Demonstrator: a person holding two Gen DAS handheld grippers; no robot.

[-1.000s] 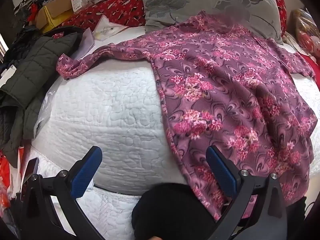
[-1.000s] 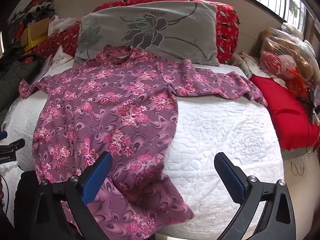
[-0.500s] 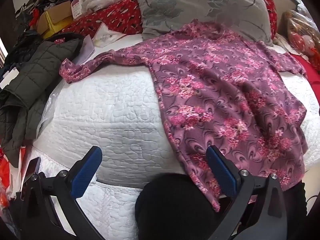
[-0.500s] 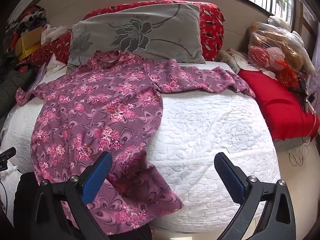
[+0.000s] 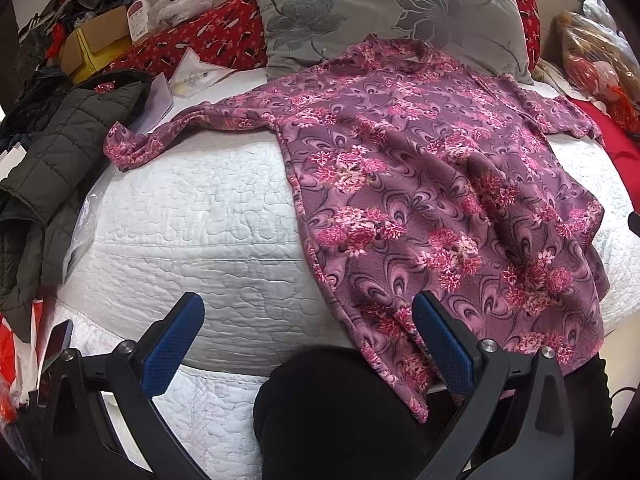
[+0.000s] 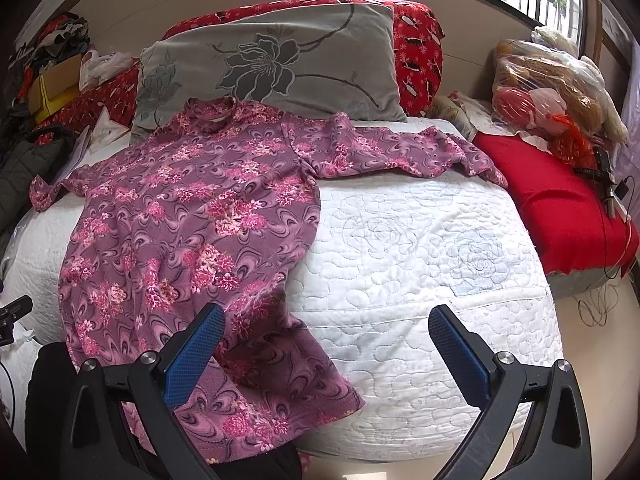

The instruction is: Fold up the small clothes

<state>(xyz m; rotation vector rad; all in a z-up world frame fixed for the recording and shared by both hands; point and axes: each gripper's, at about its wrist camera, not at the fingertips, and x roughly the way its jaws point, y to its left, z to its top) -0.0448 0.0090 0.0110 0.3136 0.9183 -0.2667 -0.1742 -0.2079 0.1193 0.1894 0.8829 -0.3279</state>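
Note:
A purple long-sleeved top with pink flowers (image 5: 432, 184) (image 6: 192, 216) lies spread face up on the white quilted bed (image 5: 192, 216) (image 6: 420, 248), collar toward the grey pillow, both sleeves stretched out sideways. Its hem hangs over the near edge of the bed. My left gripper (image 5: 308, 340) is open and empty, held back from the bed near the garment's left hem corner. My right gripper (image 6: 326, 348) is open too, empty, with its left finger over the hem's right side.
A grey flowered pillow (image 6: 272, 68) and red patterned cushions (image 5: 192, 44) line the head of the bed. A dark green quilted jacket (image 5: 44, 168) lies at the left, a red cloth (image 6: 560, 208) and bagged toys (image 6: 544, 96) at the right. Something black (image 5: 332, 412) is below the bed's edge.
Both grippers have drawn back and risen a little, so the whole top and more of the bed show. The garment has not moved and both grippers stay open.

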